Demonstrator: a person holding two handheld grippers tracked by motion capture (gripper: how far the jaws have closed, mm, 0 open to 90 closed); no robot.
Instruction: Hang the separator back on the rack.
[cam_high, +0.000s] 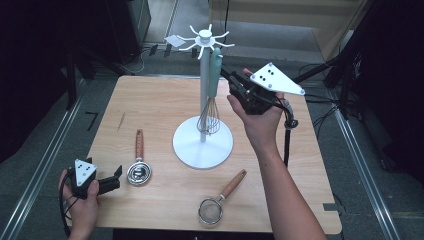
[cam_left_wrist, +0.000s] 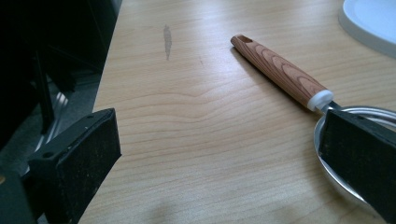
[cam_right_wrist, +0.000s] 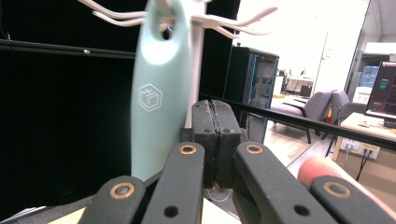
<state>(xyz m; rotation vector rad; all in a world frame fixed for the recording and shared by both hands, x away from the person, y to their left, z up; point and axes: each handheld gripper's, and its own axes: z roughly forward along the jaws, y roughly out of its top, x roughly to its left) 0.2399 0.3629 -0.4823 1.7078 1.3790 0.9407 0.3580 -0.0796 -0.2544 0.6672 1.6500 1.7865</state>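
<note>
Nearest the person, at the front left corner of the table (cam_high: 165, 100), the left gripper (cam_high: 116, 176) rests low with its jaws spread wide and nothing between them; it points toward a wood-handled spiral whisk (cam_high: 138, 165) lying flat just beside it, bowl end toward the person and handle running away toward the far edge. In the left gripper view that whisk (cam_left_wrist: 285, 74) lies just ahead, its metal ring partly behind one jaw. Near the front edge a small strainer (cam_high: 220, 197) lies with its wooden handle angled up to the right.

Farther back, the white stand (cam_high: 203, 142) rises from its round base at mid-table. From one of its top hooks hangs the mint-handled whisk (cam_high: 215, 75), long axis upright, handle at the top and wire head pointing down beside the pole. The right gripper (cam_high: 231, 79) is held up just beside that handle, jaws pressed together on nothing; in the right gripper view the closed jaws sit to the right of the whisk handle (cam_right_wrist: 161, 93).
</note>
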